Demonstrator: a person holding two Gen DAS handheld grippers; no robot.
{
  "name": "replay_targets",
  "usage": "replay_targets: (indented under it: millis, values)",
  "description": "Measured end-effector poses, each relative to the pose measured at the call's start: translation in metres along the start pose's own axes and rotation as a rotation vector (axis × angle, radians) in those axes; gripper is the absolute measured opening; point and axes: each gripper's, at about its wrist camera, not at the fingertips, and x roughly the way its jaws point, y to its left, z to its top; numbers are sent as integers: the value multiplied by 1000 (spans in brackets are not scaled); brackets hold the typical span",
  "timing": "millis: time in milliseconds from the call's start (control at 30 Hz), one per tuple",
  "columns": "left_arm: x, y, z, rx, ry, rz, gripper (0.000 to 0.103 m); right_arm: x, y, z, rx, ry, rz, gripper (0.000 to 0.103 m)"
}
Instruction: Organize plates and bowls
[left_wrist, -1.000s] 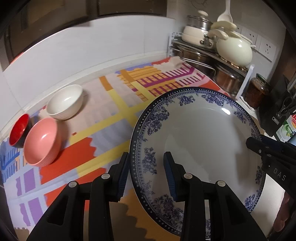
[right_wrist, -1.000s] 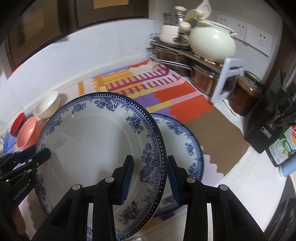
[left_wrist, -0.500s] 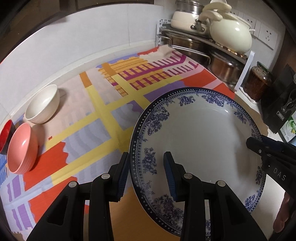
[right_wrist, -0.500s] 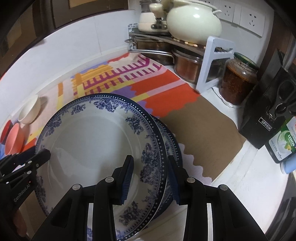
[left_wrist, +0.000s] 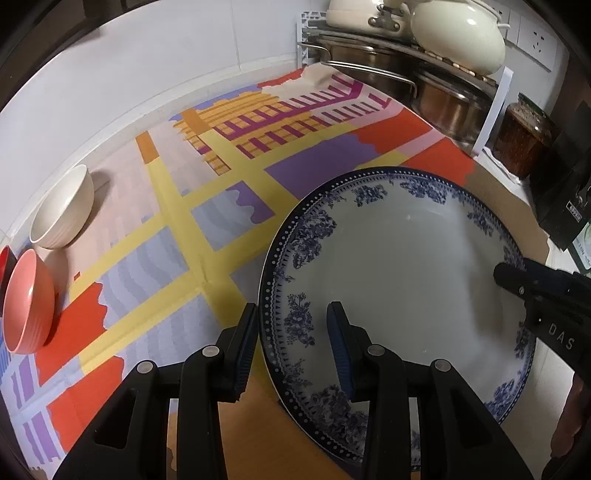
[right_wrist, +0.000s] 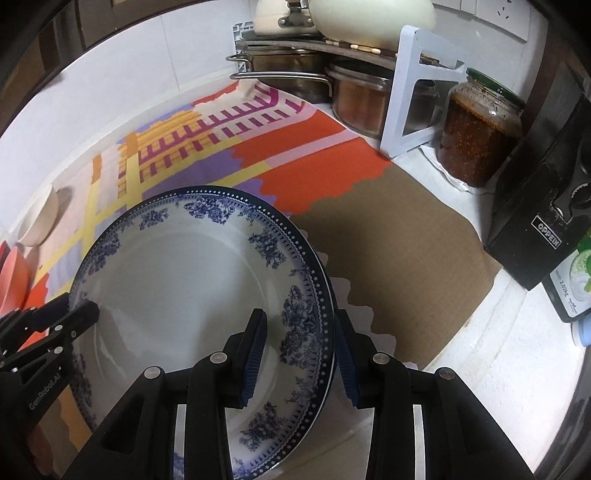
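Note:
A blue-and-white floral plate (left_wrist: 402, 266) is held level between both grippers. My left gripper (left_wrist: 291, 347) is shut on its left rim; my right gripper (right_wrist: 299, 350) is shut on its right rim. In the right wrist view the plate (right_wrist: 177, 288) sits over a second matching plate, of which only a thin edge (right_wrist: 330, 306) shows under its right rim; I cannot tell whether they touch. A white bowl (left_wrist: 61, 208), a pink bowl (left_wrist: 27, 302) and the edge of a red bowl (left_wrist: 4, 258) stand at the far left on the colourful mat (left_wrist: 207, 206).
A pot rack (right_wrist: 406, 92) with steel pots (left_wrist: 369, 70) and a cream casserole (left_wrist: 458, 33) stands at the back right. A jar of chilli sauce (right_wrist: 480, 136) and a black appliance (right_wrist: 543, 221) line the right side. Brown paper (right_wrist: 399, 236) covers the counter right of the plate.
Both grippers have carried the plate to the right and down over the second plate, which now is almost wholly covered. The bowls have slid further left in view.

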Motion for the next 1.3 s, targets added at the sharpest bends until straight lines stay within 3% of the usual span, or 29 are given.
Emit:
replay_targets:
  millis: [300,400,533,767,1300]
  values:
    - [2,-6,-4,37,-4,21,37,4,2,1,-39,-19,-26,39]
    - [1,-5,-3,29,-5,10,41,5,4,0,-49,-22,-31,39]
    - [-5,-3,-2,23,-25,10,49,4,3,2,-39,-16,0,52]
    - [-26,8,-2,-15,-58,8,53,-11,10,-1,-47,-53,4,52]
    - [-89,60,-28,-161,-148,58,63,-61,67,-5,-142,-131,207,52]
